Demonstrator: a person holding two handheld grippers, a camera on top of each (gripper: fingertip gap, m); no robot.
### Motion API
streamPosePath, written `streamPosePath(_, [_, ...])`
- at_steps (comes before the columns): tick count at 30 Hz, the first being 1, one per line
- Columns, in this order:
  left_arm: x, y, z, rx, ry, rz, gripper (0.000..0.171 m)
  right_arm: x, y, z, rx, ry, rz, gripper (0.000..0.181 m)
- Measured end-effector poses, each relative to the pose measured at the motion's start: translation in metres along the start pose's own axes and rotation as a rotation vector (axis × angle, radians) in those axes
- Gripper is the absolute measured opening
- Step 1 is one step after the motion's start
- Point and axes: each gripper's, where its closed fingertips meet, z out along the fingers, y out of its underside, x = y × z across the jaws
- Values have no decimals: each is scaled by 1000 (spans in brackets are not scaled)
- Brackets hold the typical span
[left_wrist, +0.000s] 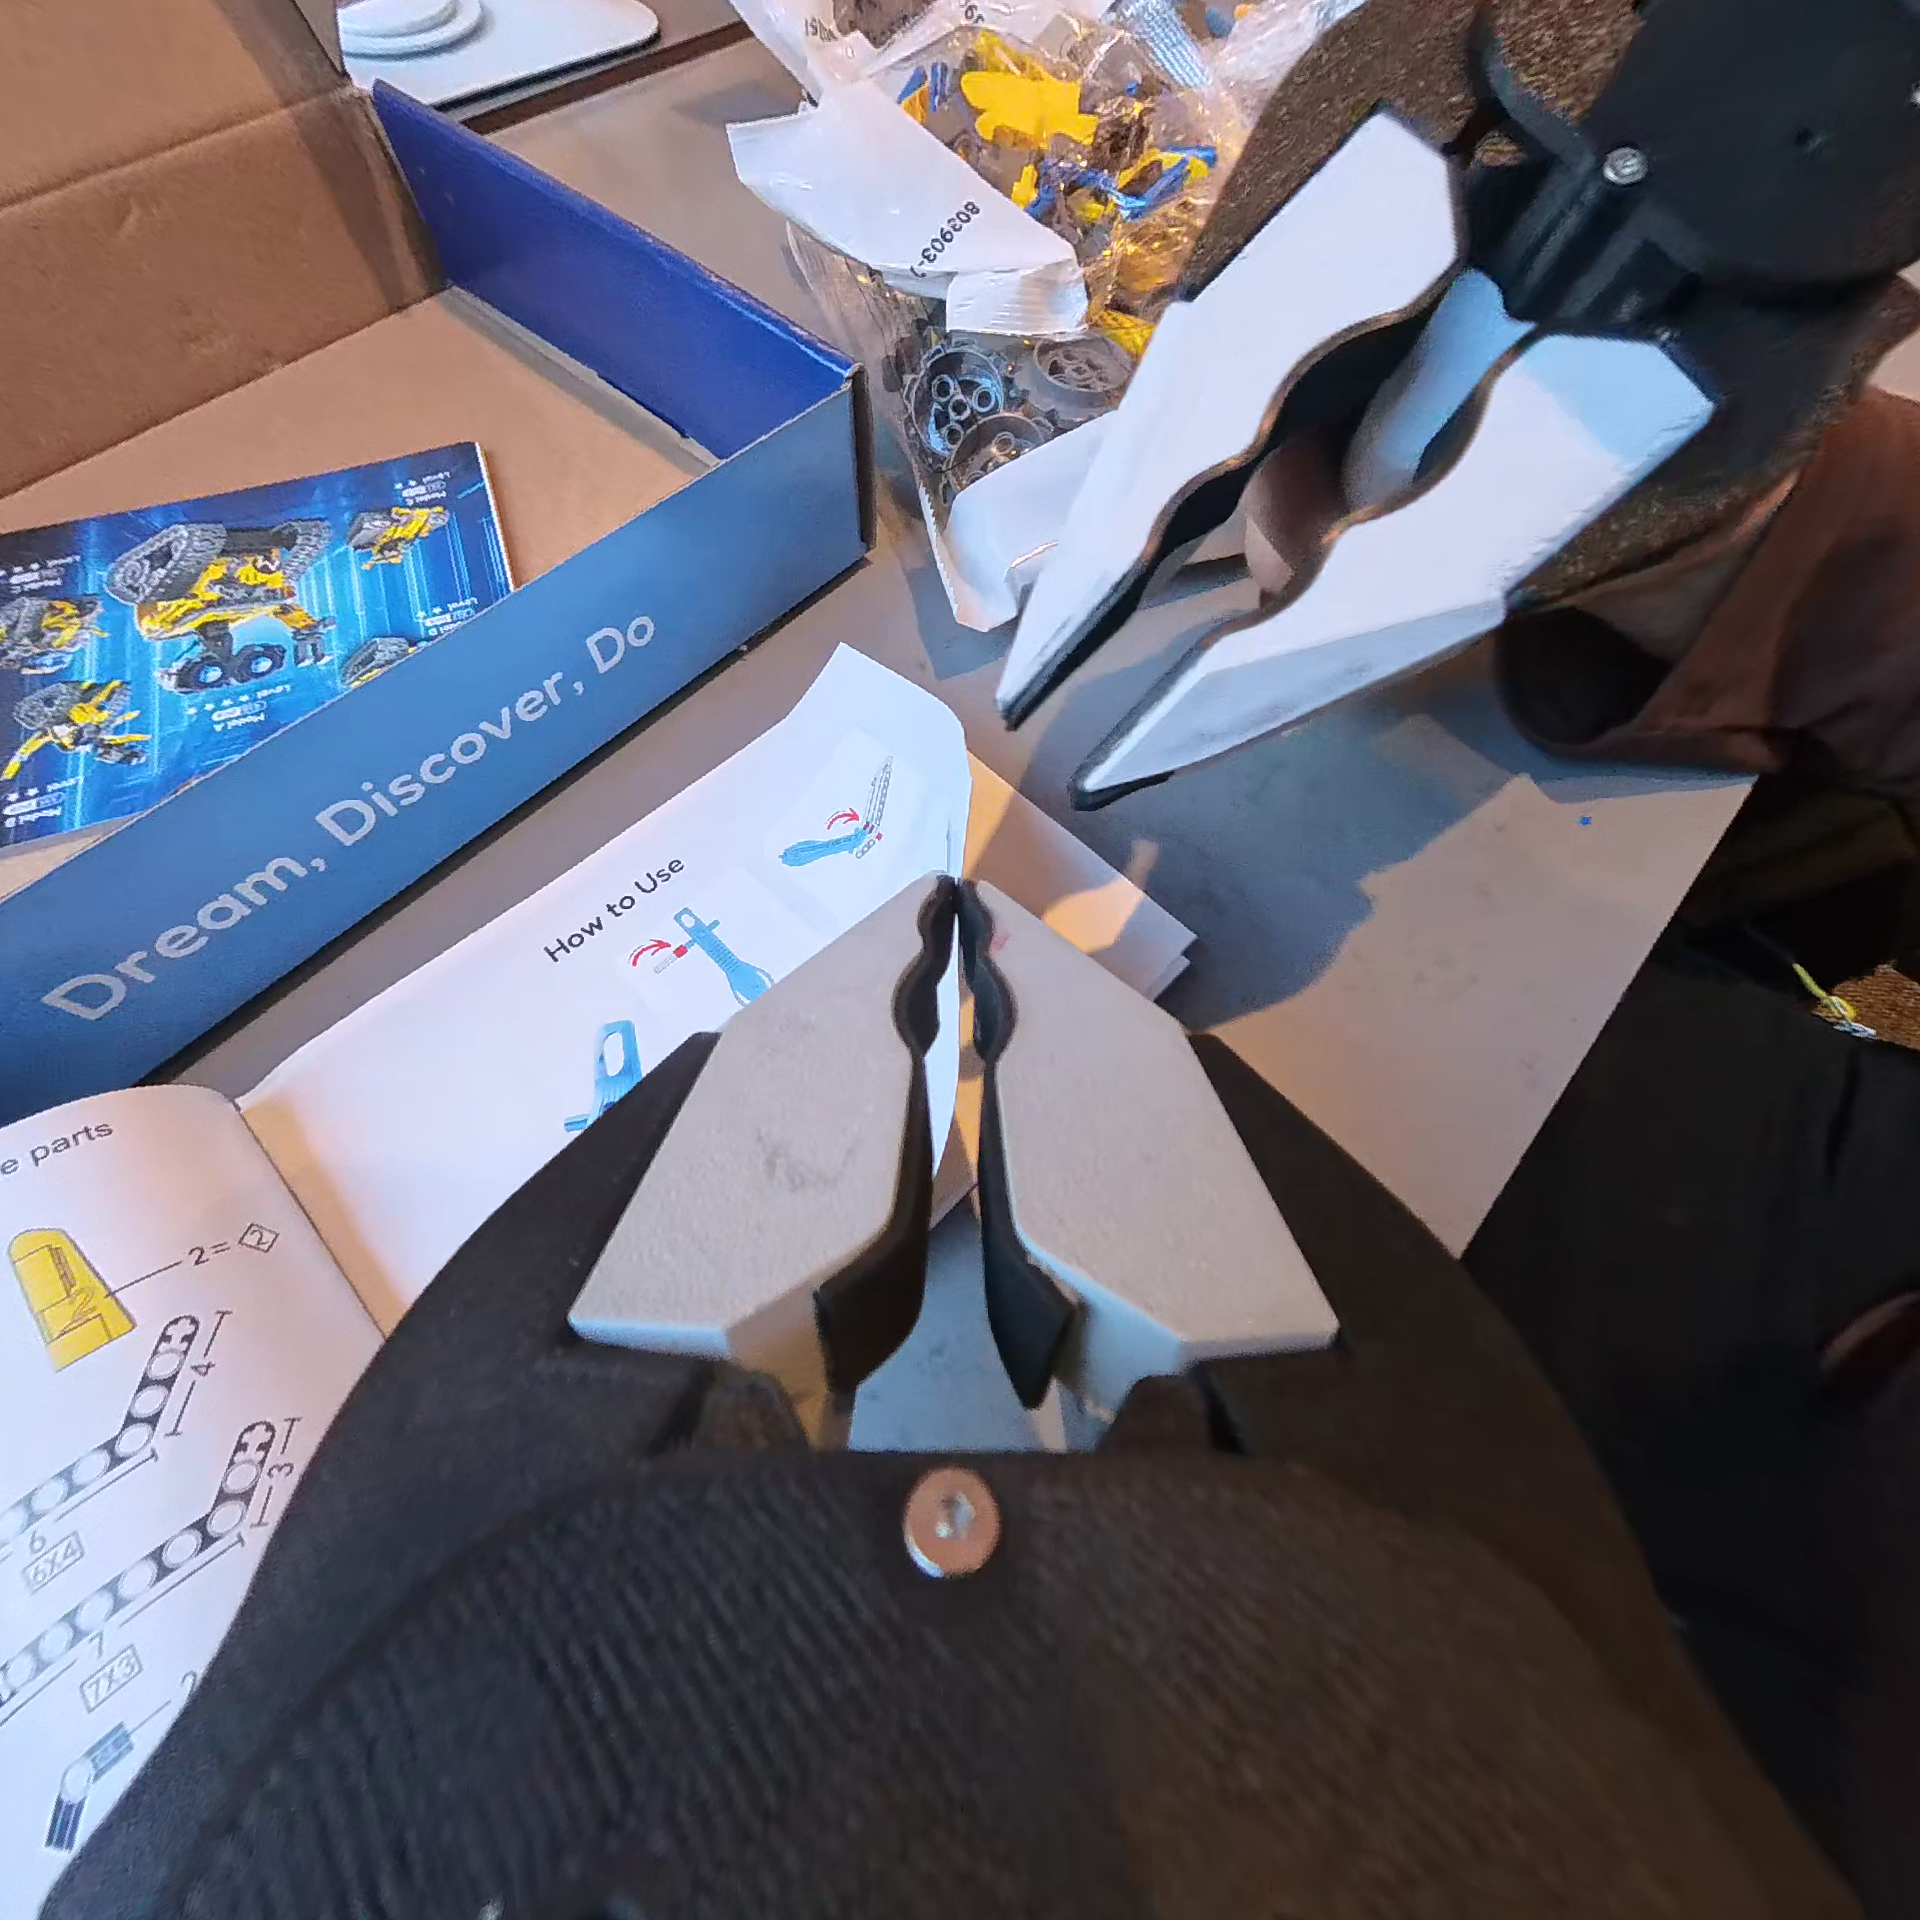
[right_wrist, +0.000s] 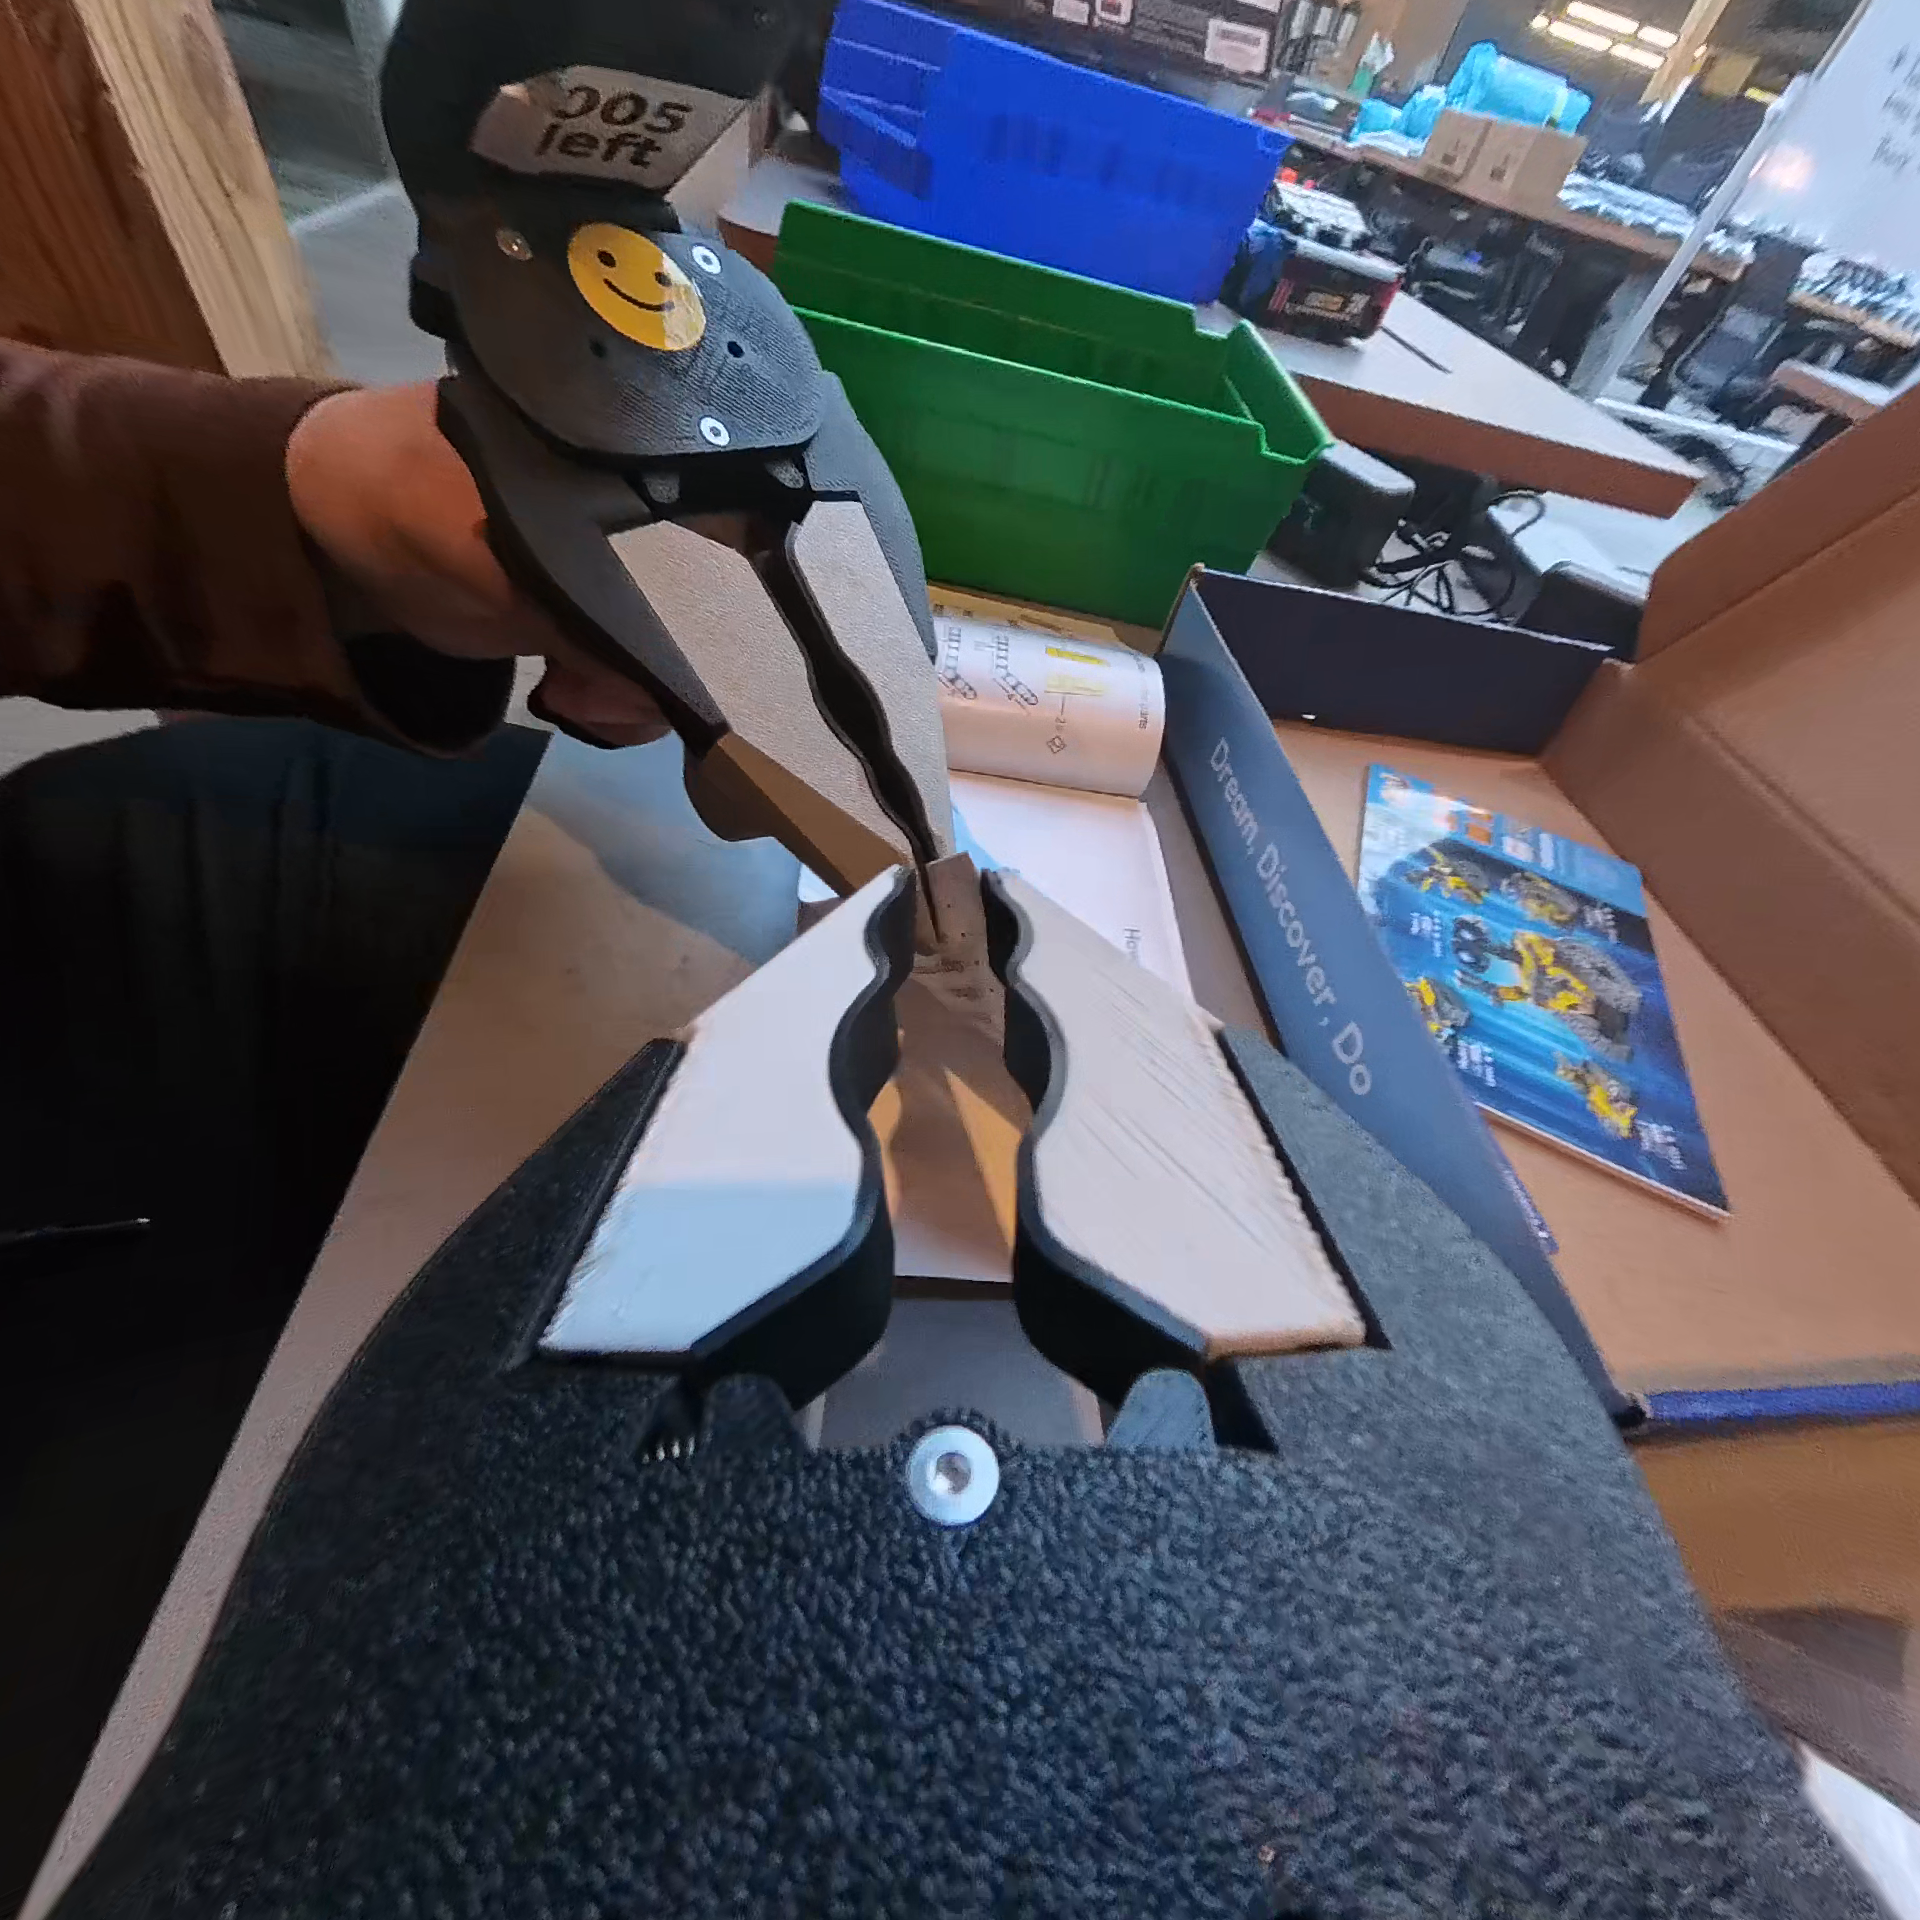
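A: State the right gripper (right_wrist: 940, 904).

B: Jaws slightly parted, nothing between them. It hovers above the desk (right_wrist: 540, 997) near the front edge.

A: The left gripper (right_wrist: 928, 883)?

B: Held by a hand (right_wrist: 405, 540). Its tips are pressed together on a page of the open instruction booklet (right_wrist: 1049, 717), just ahead of the right gripper's tips.

A: Surroundings?

B: An open cardboard box (right_wrist: 1766, 644) with blue walls lies right of the booklet; a printed leaflet (right_wrist: 1527, 977) lies flat inside it. A green bin (right_wrist: 1049, 436) stands at the desk's far edge, with a blue bin (right_wrist: 1049, 156) behind it.
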Motion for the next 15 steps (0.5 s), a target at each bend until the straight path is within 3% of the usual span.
streamPosePath(15, [1,3,2,-6,4,3,0,0,8,5,-51,50,-101,13])
